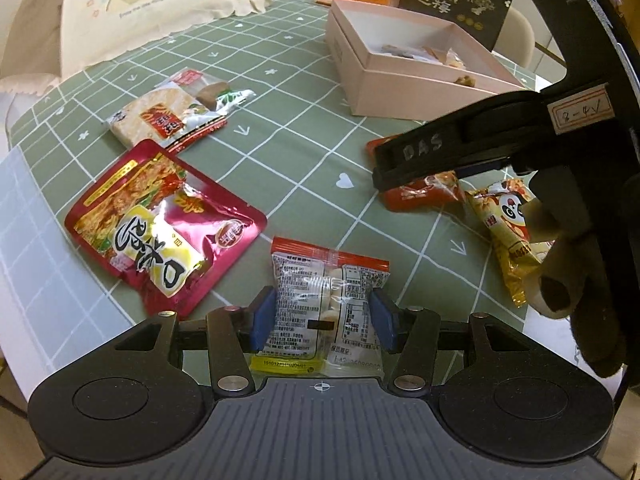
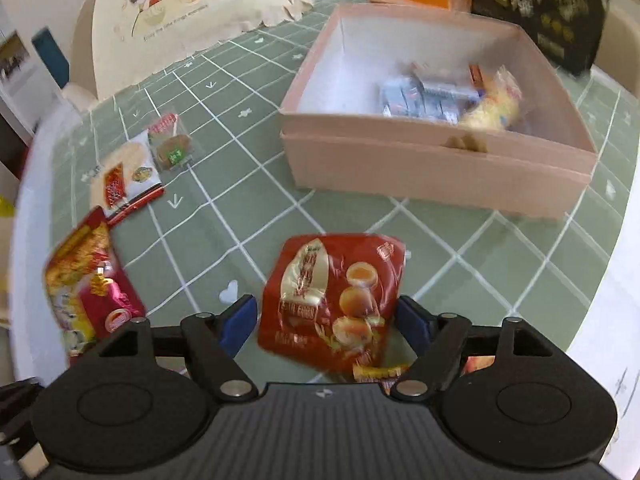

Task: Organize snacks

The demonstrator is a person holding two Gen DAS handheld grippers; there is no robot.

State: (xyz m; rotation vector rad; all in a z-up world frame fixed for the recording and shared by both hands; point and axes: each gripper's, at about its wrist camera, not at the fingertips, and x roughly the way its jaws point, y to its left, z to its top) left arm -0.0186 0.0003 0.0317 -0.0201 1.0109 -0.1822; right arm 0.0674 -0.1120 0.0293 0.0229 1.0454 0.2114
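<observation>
Looking down my left tongs [image 1: 322, 322], I see a clear snack packet [image 1: 326, 304] between the blue pads, which touch its sides: gripped. My right tongs [image 2: 326, 322] stand open around a red egg packet [image 2: 332, 300], with gaps on both sides. Left of each pair lies a shiny red pouch [image 1: 160, 224]. Further ahead are two small snacks [image 1: 176, 112]. Beyond, to the right, sits the pink box [image 2: 436, 164] with snacks inside.

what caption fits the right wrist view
Right gripper open around a red snack pouch on the green tablecloth, pink box behind.
</observation>
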